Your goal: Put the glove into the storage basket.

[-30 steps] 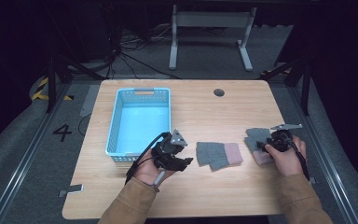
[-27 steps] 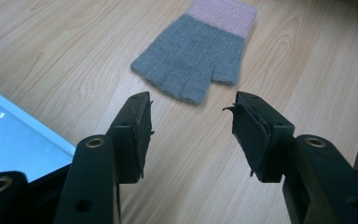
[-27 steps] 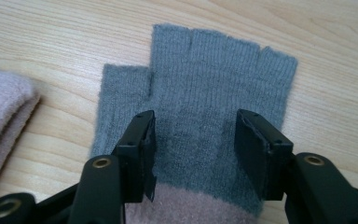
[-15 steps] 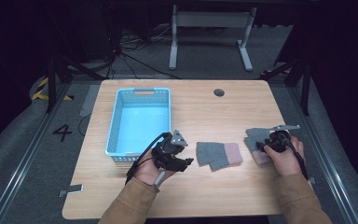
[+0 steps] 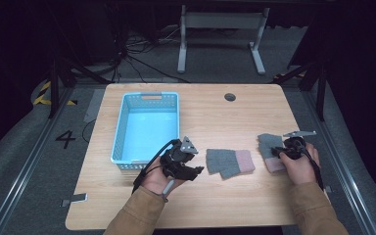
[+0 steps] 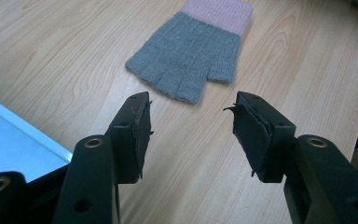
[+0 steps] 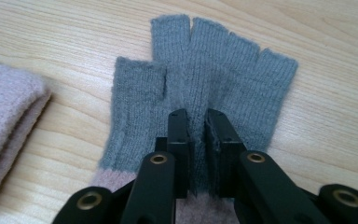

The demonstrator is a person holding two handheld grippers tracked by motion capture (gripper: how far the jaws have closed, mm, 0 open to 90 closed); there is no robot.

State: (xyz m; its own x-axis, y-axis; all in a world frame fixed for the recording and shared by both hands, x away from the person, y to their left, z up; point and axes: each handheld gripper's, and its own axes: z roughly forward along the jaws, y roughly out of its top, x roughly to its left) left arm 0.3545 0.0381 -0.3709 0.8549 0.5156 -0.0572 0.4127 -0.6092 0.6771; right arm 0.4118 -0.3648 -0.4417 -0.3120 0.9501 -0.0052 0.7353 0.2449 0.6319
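Two gloves are lying near the table's (image 5: 200,103) front edge. The right gripper (image 7: 198,126), jaws just closing, is pinching a fold of the right glove (image 7: 223,84), apparently gripped. The left gripper (image 6: 191,130) is gaping, empty, before the middle glove (image 6: 191,56). One basket (image 5: 147,98) is sitting left.

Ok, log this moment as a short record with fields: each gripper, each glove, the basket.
right gripper: jaws have just been closing, now pinching a fold of the grey knitted fingerless glove with pink cuff at the table's right
left gripper: jaws open, nothing between them, pointing at the second grey fingerless glove
second glove: flat on the wooden table, mid-table, untouched
light blue plastic basket: left of the left gripper, nothing seen inside
likely next step: lift the pinched glove, judging by the grip
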